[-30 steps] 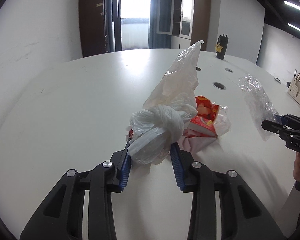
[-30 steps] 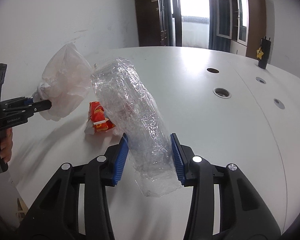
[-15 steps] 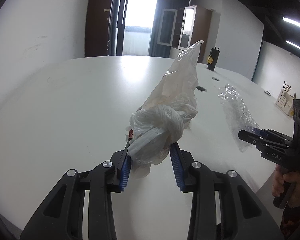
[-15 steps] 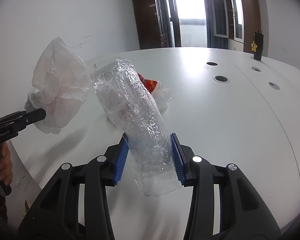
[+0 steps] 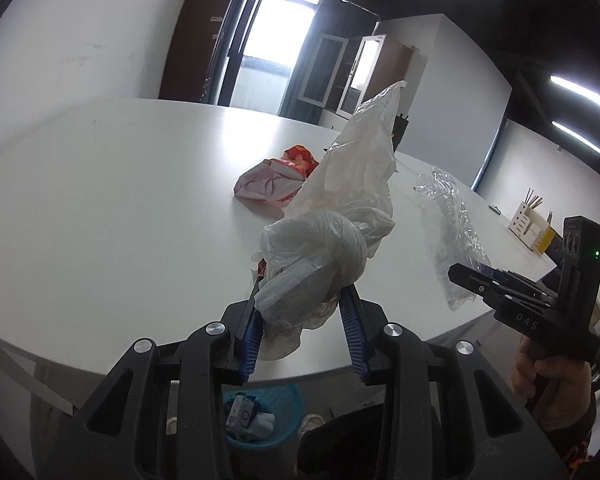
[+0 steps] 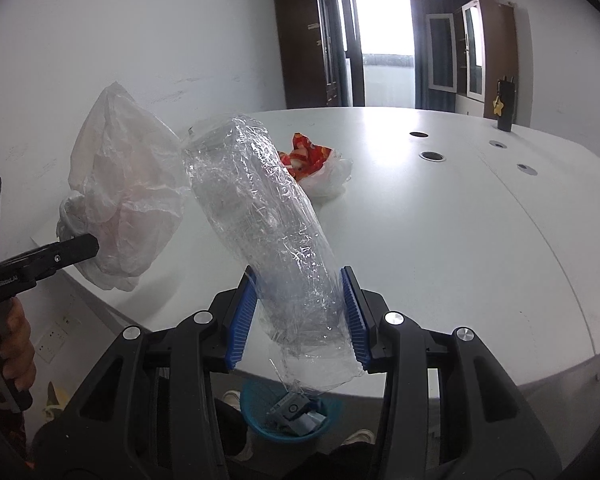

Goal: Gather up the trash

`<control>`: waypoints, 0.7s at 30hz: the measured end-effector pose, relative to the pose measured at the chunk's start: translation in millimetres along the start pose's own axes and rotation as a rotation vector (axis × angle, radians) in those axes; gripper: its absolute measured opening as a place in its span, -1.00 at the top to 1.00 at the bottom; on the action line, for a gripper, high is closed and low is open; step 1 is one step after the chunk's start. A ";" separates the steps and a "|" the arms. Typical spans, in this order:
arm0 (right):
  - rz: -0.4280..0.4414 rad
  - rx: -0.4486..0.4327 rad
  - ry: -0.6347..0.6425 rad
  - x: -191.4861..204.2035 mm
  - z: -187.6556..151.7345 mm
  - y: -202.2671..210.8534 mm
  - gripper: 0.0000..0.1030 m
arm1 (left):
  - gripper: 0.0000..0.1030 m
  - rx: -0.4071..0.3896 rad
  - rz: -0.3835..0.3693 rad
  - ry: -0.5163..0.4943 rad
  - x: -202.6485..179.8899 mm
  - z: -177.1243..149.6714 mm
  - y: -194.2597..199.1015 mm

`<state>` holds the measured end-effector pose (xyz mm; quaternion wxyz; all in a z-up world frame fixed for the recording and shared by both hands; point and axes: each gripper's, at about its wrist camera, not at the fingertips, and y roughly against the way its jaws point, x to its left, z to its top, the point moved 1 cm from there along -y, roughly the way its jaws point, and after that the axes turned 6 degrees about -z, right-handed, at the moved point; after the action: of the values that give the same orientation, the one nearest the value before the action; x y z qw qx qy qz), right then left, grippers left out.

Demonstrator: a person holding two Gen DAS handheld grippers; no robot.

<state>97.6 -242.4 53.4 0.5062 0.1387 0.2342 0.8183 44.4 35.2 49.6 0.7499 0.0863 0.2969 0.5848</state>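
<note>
My left gripper [image 5: 302,322] is shut on a knotted white plastic bag [image 5: 340,216], held in the air over the table's near edge. My right gripper [image 6: 298,314] is shut on a crumpled clear plastic wrap [image 6: 260,216], which also shows in the left wrist view as the clear wrap [image 5: 452,232]. The white bag [image 6: 120,188] appears at the left of the right wrist view. A red snack wrapper with a pale bag [image 5: 276,178] lies on the white table [image 5: 120,200]; it is the red wrapper [image 6: 312,160] behind the clear wrap. A blue bin [image 5: 264,420] with trash stands on the floor below both grippers, seen as the blue bin [image 6: 292,412].
A dark cup with a yellow star [image 6: 504,110] stands at the table's far side, near round cable holes [image 6: 432,156]. A wooden holder [image 5: 530,226] sits at the right. A person's hands [image 5: 548,392] grip the handles; shoes [image 6: 360,438] show by the bin.
Both grippers have pulled back from over the table to its near edge with their loads. The table edge, the floor and the blue bin have come into view below.
</note>
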 end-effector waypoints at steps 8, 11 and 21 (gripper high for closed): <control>0.023 -0.022 0.047 20.0 -28.3 34.8 0.23 | 0.32 -0.023 0.006 -0.049 -22.3 -21.8 31.5; 0.027 -0.018 0.055 23.7 -39.8 44.1 0.23 | 0.32 -0.011 0.019 -0.085 -28.7 -30.8 40.4; 0.016 -0.003 0.077 17.6 -67.4 68.0 0.23 | 0.32 0.017 0.030 -0.120 -28.7 -61.0 68.7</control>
<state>6.5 -268.7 31.4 0.4905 0.1085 0.2513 0.8273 -49.7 16.0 42.9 0.7568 0.1319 0.2550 0.5873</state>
